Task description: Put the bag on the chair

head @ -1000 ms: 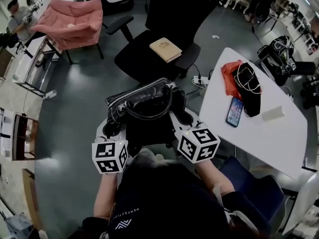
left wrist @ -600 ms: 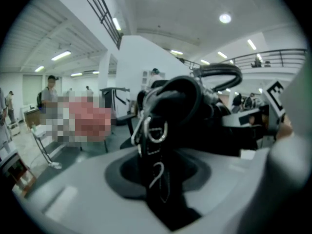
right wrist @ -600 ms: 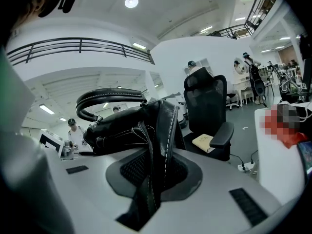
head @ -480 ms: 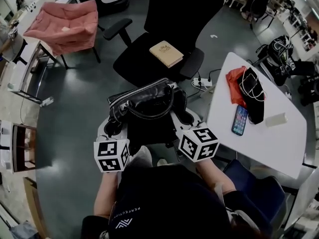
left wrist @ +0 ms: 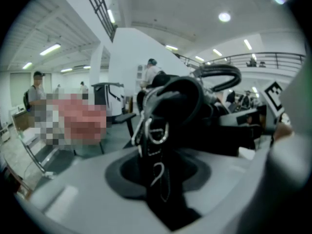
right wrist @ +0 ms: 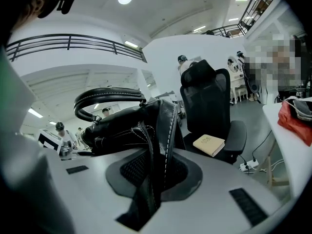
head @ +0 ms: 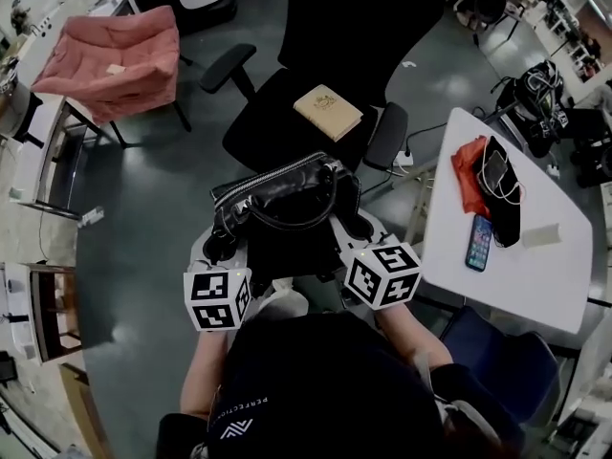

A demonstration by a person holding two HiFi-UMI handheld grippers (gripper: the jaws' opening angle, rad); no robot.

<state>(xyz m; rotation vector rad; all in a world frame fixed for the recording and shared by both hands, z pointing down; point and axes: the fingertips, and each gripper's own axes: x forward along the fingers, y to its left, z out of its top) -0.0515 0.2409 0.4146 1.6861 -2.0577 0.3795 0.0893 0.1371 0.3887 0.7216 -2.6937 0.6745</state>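
One black leather handbag [head: 283,202], one black swivel office chair [head: 275,122], one tan book [head: 328,113], one pink padded armchair [head: 113,57], one white table [head: 516,285], one blue smartphone [head: 477,243], one red cloth [head: 469,175], two grippers: left gripper [head: 222,244], right gripper [head: 356,226].

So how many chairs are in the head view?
3 clearly: black office chair ahead, holding a book; pink chair upper left; blue chair lower right. Far ones may be hidden.

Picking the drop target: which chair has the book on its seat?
The black office chair straight ahead of the bag; the tan book lies on its seat. The pink chair stands far left, the blue chair lower right.
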